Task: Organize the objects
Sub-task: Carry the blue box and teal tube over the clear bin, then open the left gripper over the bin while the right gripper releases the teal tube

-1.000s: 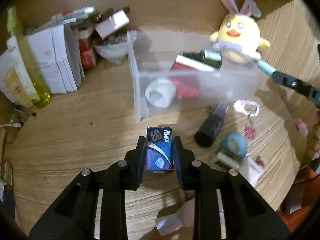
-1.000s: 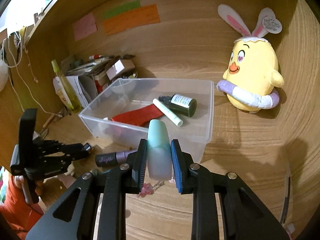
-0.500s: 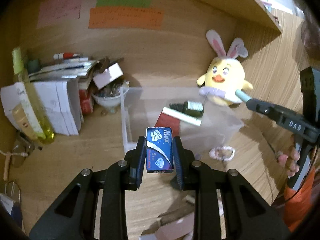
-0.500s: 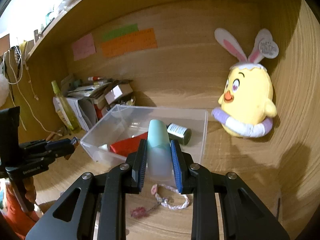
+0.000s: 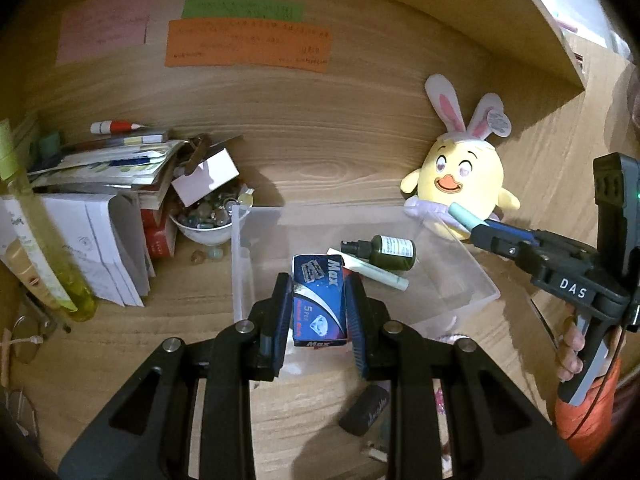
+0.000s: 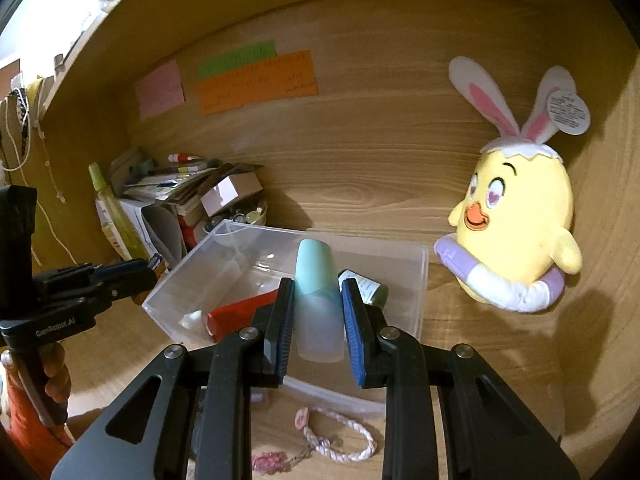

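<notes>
Left wrist view showed the left gripper (image 5: pixel 319 306) clamped on a small blue box (image 5: pixel 319 300), held above the near wall of the clear bin (image 5: pixel 240 264). Dropped early, the box could clip that wall and land outside. Further right, the right gripper (image 6: pixel 318 312) gripped a pale green tube (image 6: pixel 318 300) over the same bin; both arms converging risked a collision. A dark bottle (image 6: pixel 370 288) sat partly hidden behind its fingers, and the notes' writing was unreadable.
</notes>
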Available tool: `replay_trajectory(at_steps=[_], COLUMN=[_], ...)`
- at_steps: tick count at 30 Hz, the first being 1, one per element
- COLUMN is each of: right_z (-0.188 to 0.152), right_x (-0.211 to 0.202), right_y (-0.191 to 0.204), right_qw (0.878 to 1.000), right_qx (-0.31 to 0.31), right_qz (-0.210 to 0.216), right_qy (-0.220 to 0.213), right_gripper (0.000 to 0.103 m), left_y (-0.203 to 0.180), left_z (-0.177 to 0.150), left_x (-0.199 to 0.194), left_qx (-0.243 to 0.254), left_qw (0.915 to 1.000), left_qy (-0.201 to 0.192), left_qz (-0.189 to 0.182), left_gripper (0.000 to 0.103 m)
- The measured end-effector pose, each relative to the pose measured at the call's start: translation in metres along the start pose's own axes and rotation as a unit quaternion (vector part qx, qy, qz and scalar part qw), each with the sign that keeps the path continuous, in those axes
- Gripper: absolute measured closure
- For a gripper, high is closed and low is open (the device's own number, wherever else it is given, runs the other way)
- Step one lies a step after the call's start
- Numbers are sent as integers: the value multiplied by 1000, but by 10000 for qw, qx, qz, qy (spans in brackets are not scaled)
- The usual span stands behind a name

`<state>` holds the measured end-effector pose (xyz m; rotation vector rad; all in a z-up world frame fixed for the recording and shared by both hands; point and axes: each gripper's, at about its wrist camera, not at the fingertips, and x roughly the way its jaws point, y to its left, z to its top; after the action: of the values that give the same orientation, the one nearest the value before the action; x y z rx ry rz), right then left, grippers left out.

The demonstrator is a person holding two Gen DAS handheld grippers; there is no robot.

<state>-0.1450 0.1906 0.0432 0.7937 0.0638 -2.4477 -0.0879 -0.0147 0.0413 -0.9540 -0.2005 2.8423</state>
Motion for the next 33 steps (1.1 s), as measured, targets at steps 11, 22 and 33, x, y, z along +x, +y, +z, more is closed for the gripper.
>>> replay_trajectory(at_steps=[11, 22, 33], right_z=[-3, -15, -21], right_x=[45, 79, 90], right_y=[-2, 3, 9], right_qw=[9990, 9961, 9936], right_qx=[3, -150, -447], right_qz=[117, 32, -405], right_qy=[437, 871, 952], right_gripper=[81, 81, 81], left_y=[3, 7, 7], left_z=[2, -5, -5], left_x=[39, 67, 65], left_qx=[-50, -95, -85], left_qw=[9992, 9974, 9972], left_qy=[392, 705, 729], left_qz=[-71, -127, -127], left_gripper=[76, 76, 76])
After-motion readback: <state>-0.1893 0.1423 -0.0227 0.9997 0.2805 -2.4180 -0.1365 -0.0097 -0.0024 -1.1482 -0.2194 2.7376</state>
